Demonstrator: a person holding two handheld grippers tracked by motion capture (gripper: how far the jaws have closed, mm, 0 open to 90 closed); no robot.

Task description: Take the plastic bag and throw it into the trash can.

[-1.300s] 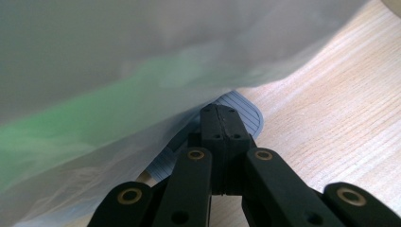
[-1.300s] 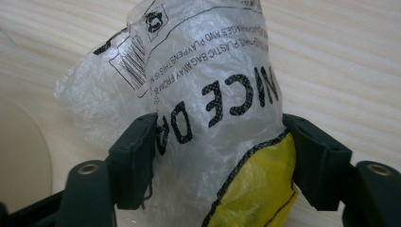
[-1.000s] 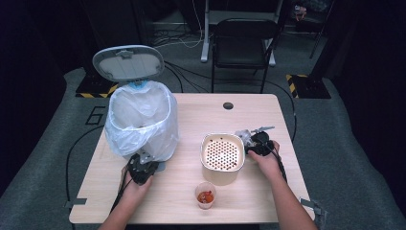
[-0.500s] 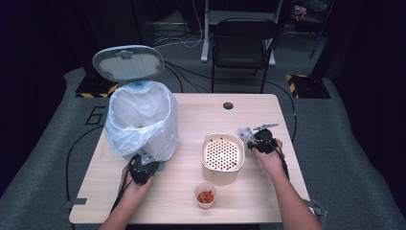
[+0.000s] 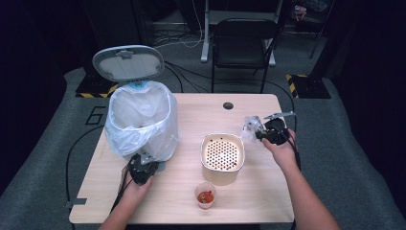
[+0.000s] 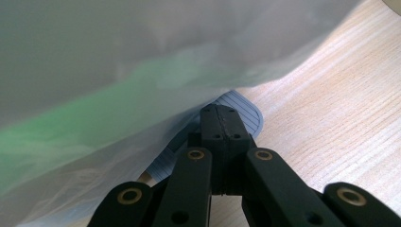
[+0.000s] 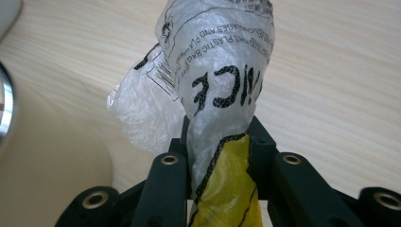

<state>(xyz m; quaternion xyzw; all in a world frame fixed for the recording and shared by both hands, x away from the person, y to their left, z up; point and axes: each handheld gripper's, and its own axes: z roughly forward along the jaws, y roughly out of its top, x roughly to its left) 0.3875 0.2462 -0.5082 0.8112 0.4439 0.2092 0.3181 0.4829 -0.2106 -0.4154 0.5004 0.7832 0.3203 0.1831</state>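
Since a second ago our right gripper [image 5: 261, 132] has lifted off the table [image 5: 268, 191], its jaws closing on the crumpled plastic wrapper [image 7: 215, 71], now clamped and held above the wood beside the cream perforated container [image 5: 222, 155]. Our left gripper [image 6: 220, 124] rests with jaws together on the bin's pedal [image 6: 243, 113], under the bagged trash bin [image 5: 141, 122].

A recording lab or studio, not a home: one bare wooden table [image 5: 249, 120] on grey carpet [image 5: 344, 158] among dark surroundings, loose cables [image 5: 182, 79] across the floor, hazard-striped tape [image 5: 98, 92], and an empty black chair [image 5: 239, 45] far beyond the jaws.
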